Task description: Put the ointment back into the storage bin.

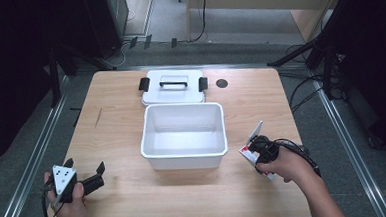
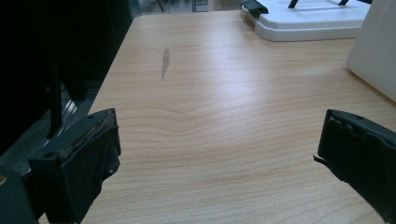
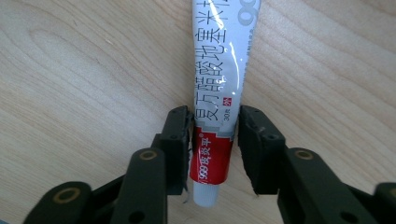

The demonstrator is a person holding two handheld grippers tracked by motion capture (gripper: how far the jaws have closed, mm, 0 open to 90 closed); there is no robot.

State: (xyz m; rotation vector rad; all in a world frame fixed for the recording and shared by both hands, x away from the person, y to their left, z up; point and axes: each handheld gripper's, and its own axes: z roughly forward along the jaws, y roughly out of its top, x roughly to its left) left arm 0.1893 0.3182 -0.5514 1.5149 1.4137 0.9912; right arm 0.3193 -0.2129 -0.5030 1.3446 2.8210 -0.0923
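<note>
Clamping the tube (image 3: pixel 215 112), the right gripper (image 3: pixel 215 140) hides its sides; left gripper (image 2: pixel 219 154) gapes empty.

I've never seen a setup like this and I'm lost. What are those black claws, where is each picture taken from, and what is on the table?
A person holds a hand-held two-jaw gripper in each hand. One picture looks down from above; the other two come from cameras riding on each gripper. On the wooden table stand an open white plastic box and, behind it, its lid with black latches. The left gripper rests open, with nothing between its jaws. The right gripper has its jaws on either side of a white and red ointment tube, apparently pressing it.
</note>
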